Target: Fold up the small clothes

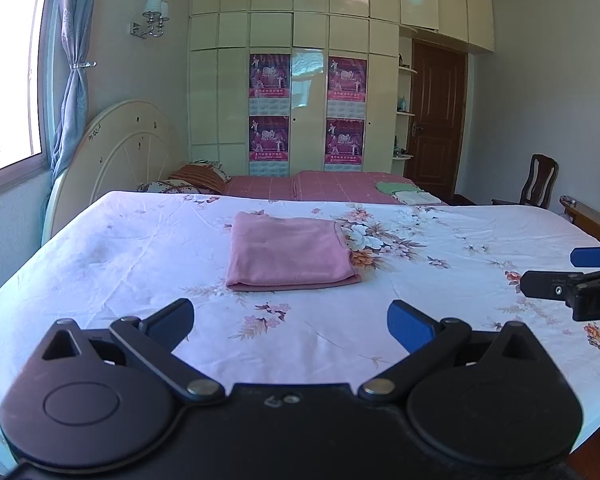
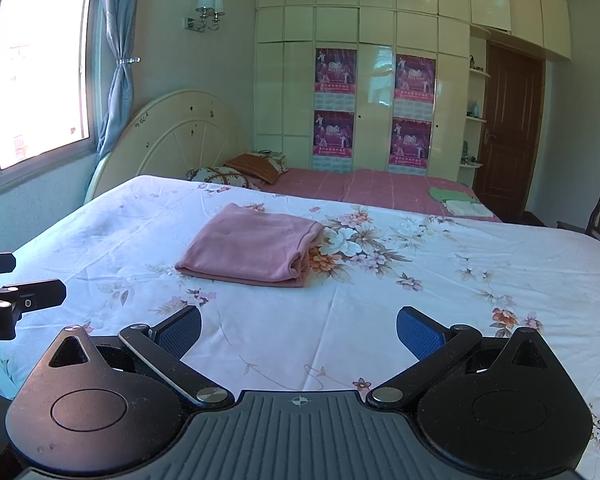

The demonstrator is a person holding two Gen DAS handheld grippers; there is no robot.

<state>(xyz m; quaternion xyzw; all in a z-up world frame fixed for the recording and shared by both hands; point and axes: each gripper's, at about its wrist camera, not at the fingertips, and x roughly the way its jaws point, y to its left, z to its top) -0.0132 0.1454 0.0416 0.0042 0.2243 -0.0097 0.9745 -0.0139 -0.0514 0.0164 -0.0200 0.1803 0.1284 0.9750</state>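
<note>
A pink garment (image 1: 288, 254) lies folded into a flat rectangle on the white floral sheet (image 1: 140, 248); the right wrist view shows the same pink garment (image 2: 252, 246) with its thick folded edge toward me. My left gripper (image 1: 290, 322) hovers open just short of its near edge, nothing between the blue pads. My right gripper (image 2: 298, 330) is open too, held back from the garment and slightly to its right. The right gripper's fingers (image 1: 556, 286) show at the right edge of the left wrist view. The left gripper's fingers (image 2: 32, 294) show at the left edge of the right wrist view.
Beyond the floral sheet the bed has a pink checked cover (image 1: 340, 186) carrying a small pile of folded green and white clothes (image 1: 406, 192). Pillows (image 1: 196, 180) lie by the round headboard. A wardrobe (image 1: 300, 80), a door and a wooden chair (image 1: 536, 182) stand behind.
</note>
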